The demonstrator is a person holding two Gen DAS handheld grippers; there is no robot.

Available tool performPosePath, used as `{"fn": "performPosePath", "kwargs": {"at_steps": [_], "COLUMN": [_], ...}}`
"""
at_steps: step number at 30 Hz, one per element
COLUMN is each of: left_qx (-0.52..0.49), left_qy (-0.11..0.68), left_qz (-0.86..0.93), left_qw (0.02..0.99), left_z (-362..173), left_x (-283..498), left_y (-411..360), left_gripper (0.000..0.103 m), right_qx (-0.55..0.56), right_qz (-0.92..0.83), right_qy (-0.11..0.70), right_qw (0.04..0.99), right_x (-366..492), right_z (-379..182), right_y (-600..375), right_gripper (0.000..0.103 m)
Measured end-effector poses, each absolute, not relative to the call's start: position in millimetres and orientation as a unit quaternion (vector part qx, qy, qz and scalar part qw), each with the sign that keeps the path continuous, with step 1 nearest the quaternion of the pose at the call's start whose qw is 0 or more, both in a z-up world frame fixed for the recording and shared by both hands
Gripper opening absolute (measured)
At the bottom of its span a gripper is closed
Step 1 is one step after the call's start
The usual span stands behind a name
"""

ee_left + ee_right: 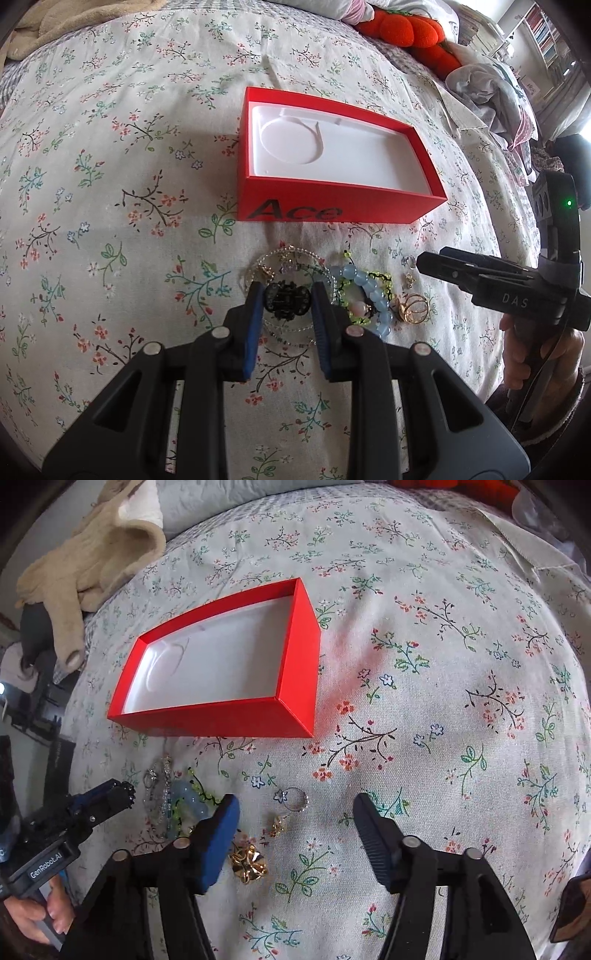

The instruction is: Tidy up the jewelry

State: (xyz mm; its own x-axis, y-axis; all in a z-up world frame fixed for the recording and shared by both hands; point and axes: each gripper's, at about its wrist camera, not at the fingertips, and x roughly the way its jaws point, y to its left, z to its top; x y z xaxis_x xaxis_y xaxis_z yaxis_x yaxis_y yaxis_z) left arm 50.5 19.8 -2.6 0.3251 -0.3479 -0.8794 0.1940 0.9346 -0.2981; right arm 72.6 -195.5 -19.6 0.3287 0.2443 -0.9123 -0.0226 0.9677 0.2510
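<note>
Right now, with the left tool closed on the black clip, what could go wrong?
1. The black clip lies on the clear bead strand; lifting it may drag the strand along.
2. The left tool grips only with its tips, so the clip may slip before reaching the red box.

A home bedroom: a bed spread with a floral-print sheet (110,155), a beige knitted garment (92,561) heaped at its edge, orange plush toys (402,29), crumpled clothing (491,96), and bookshelves (546,37) behind.
</note>
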Motion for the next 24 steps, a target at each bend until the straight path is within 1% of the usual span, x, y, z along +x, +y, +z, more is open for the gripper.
{"fn": "performPosePath", "kwargs": {"at_steps": [4,6,8,9,11,12,13,14,20,24], "left_qx": [-0.069,-0.068,-0.067,-0.066,-0.065,-0.064,-0.063,-0.062,-0.071,-0.083], "left_qy": [0.557,0.558,0.558,0.559,0.560,0.560,0.559,0.559,0.549,0.533], "left_qz": [-0.166,-0.166,-0.165,-0.165,-0.164,-0.163,-0.162,-0.160,-0.160,-0.166], "left_qw": [0.811,0.810,0.810,0.810,0.810,0.810,0.810,0.811,0.817,0.826], "left_z": [-4,-4,-5,-5,-6,-7,-7,-7,-2,9], "left_x": [52,52,52,52,53,53,53,53,51,49], "left_y": [19,18,18,18,17,17,17,17,19,22], "left_gripper": [0.028,0.028,0.028,0.028,0.028,0.028,0.028,0.028,0.028,0.028], "right_qx": [0.097,0.094,0.095,0.090,0.074,0.068,0.063,0.062,0.078,0.083], "right_qz": [0.082,0.077,0.071,0.066,0.060,0.058,0.058,0.059,0.063,0.065], "right_qy": [0.582,0.590,0.598,0.596,0.593,0.591,0.591,0.590,0.588,0.574], "right_qw": [0.803,0.798,0.793,0.795,0.800,0.802,0.802,0.803,0.803,0.812], "right_x": [76,78,80,81,81,81,80,80,77,70], "right_z": [-26,-32,-39,-40,-40,-40,-40,-40,-34,-18], "right_y": [-193,-193,-193,-193,-190,-188,-187,-187,-194,-198], "right_gripper": [0.064,0.057,0.044,0.042,0.033,0.030,0.022,0.018,0.017,0.017]}}
